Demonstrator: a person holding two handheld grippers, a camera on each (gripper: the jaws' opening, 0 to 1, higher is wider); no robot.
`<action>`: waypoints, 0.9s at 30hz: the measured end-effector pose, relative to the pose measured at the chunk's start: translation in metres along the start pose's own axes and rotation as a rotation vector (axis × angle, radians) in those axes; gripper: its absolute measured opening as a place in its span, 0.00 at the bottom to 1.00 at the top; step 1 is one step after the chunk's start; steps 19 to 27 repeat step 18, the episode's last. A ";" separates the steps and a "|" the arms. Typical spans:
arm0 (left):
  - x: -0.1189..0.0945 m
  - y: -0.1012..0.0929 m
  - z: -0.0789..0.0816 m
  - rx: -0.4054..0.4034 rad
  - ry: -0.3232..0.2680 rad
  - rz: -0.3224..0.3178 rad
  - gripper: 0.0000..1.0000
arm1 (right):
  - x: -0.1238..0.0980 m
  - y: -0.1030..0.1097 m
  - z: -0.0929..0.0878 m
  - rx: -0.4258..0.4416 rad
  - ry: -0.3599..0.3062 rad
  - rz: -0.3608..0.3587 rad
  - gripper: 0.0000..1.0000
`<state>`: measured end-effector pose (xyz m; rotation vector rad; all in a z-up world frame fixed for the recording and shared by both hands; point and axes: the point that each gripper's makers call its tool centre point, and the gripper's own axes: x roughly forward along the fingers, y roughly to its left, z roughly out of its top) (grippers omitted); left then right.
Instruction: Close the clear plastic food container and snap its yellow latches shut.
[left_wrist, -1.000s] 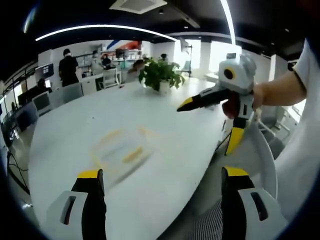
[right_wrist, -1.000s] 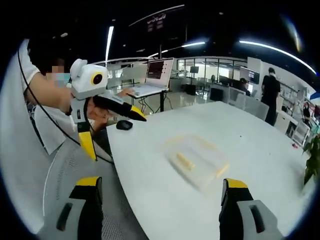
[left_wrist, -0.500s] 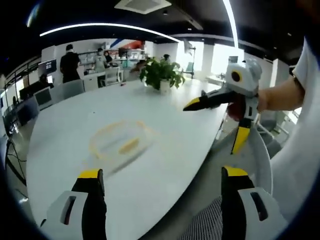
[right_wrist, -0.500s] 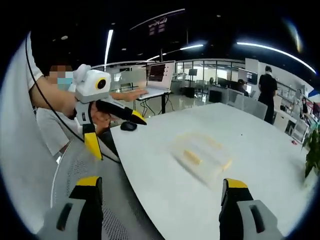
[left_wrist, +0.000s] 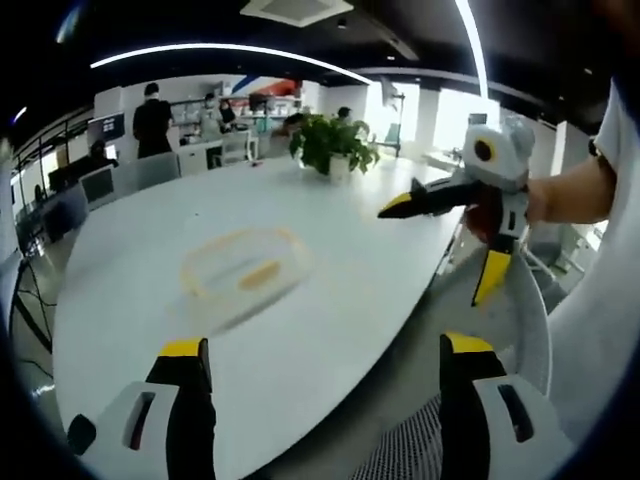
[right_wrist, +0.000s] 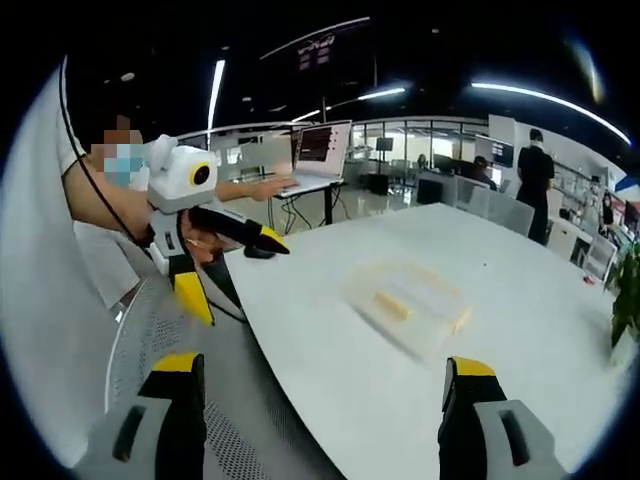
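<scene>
On the white worktop (left_wrist: 330, 270), well in from its edge, the container (left_wrist: 242, 268) is lying flat, clear with yellow latches (left_wrist: 258, 275); motion blur is hiding whether its lid is seated. In the right gripper view it (right_wrist: 410, 305) is sitting ahead of the jaws, nearer the right one. Left gripper (left_wrist: 322, 375) is hovering off the worktop's near edge, jaws spread wide, gripping nothing, container apart from it. Right gripper (right_wrist: 316, 390) is likewise hanging with jaws spread, nothing between them; seen from the left view (left_wrist: 450, 240) its jaws are gaping too. Plant (left_wrist: 333, 146) is standing at the far edge. Laptop (right_wrist: 310, 155) is sitting on a separate desk beyond.
</scene>
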<state>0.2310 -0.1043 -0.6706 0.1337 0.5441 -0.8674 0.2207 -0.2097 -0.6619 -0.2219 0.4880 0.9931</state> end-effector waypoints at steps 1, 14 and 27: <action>0.000 -0.001 0.000 0.000 -0.002 0.002 0.93 | 0.000 0.000 -0.001 0.002 0.003 0.001 0.99; -0.002 -0.002 0.014 0.003 -0.066 -0.003 0.92 | -0.001 -0.004 -0.002 0.014 0.004 -0.019 0.99; -0.002 -0.004 0.013 0.004 -0.064 -0.012 0.93 | -0.001 -0.005 -0.003 0.022 0.003 -0.019 0.99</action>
